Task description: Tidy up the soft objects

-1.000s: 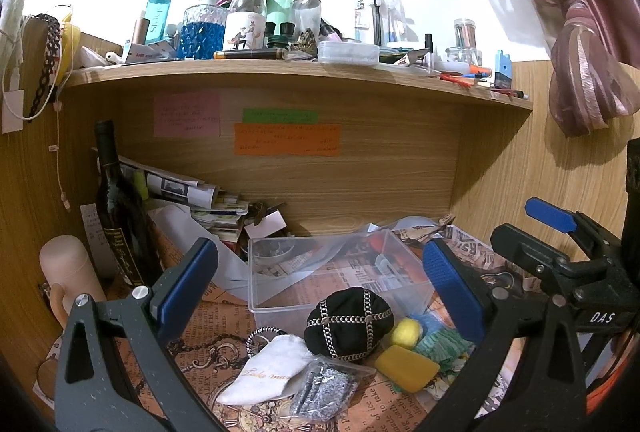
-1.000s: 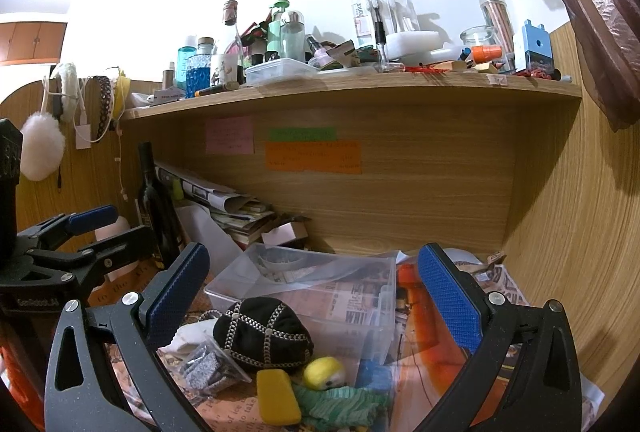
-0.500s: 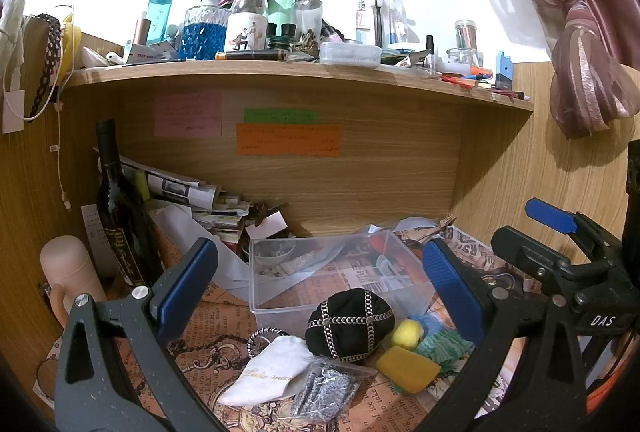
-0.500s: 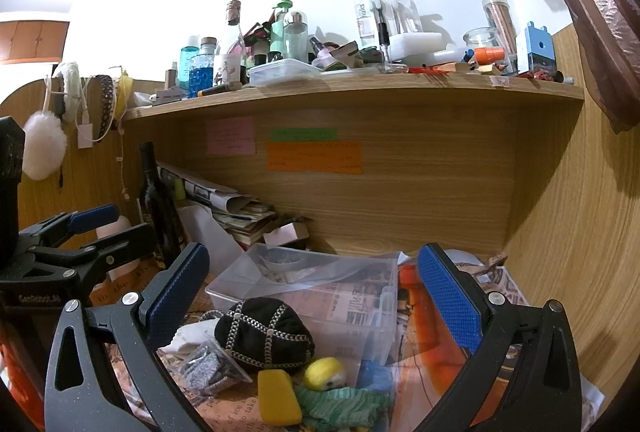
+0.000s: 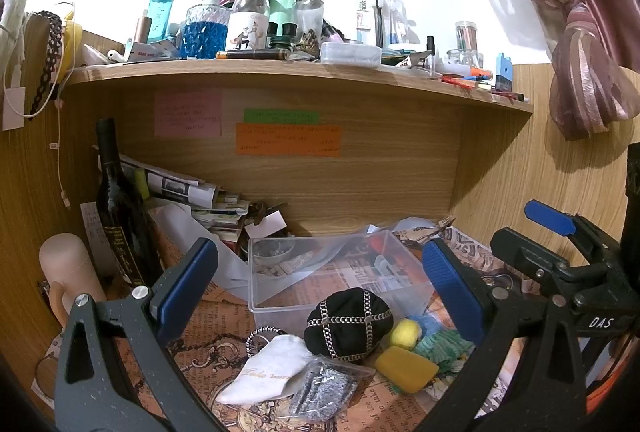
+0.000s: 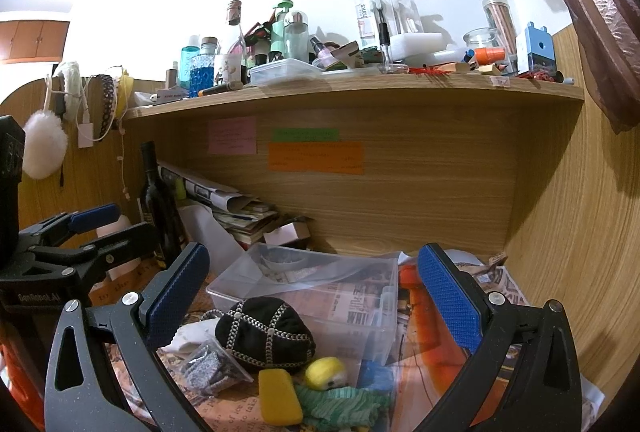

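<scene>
Soft things lie on the desk in front of a clear plastic box: a black cap with silver chains, a yellow sponge, a yellow ball, a green cloth, a white pouch and a bag of grey glitter. My left gripper is open and empty above them. My right gripper is open and empty over the box. Each gripper shows at the edge of the other's view.
A dark wine bottle stands at the left next to stacked papers. A crowded shelf hangs overhead. A pink curtain hangs at the right. A beige mug stands at the far left.
Both views have shifted only slightly. Nothing on the desk has moved and both grippers stay open.
</scene>
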Demonstrator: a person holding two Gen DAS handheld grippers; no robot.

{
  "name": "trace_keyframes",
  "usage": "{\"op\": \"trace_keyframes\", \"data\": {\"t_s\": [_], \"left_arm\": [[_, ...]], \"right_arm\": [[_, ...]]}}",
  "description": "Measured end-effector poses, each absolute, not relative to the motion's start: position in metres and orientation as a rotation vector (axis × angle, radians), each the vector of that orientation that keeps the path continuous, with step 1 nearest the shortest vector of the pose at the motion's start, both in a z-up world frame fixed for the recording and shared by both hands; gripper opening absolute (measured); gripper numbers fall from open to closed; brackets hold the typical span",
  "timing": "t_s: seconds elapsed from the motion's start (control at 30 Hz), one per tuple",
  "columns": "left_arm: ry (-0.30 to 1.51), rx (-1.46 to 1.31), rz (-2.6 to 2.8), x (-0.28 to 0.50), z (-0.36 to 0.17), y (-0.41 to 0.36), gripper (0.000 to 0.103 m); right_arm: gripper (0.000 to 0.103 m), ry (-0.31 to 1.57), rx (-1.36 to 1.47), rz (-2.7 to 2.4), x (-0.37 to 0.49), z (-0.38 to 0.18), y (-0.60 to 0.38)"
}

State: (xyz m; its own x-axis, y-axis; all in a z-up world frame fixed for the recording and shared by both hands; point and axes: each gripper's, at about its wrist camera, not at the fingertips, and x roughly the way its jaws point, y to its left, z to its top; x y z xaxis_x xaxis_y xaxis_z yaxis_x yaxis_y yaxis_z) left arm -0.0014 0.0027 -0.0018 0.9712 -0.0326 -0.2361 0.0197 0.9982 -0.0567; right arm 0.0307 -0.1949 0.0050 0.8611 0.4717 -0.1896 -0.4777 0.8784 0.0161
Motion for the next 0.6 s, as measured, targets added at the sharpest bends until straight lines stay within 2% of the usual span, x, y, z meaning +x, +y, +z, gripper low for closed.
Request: {"op": "trace_keyframes", "data": {"t_s": [0.6], "left_arm": [[0.272,-0.063,-0.041,0.0042,-0.0068,0.0023,0.103]], "right_arm": [[0.103,0.202,-0.032,0.486,0.0378,-0.0014,-0.1976]]}}
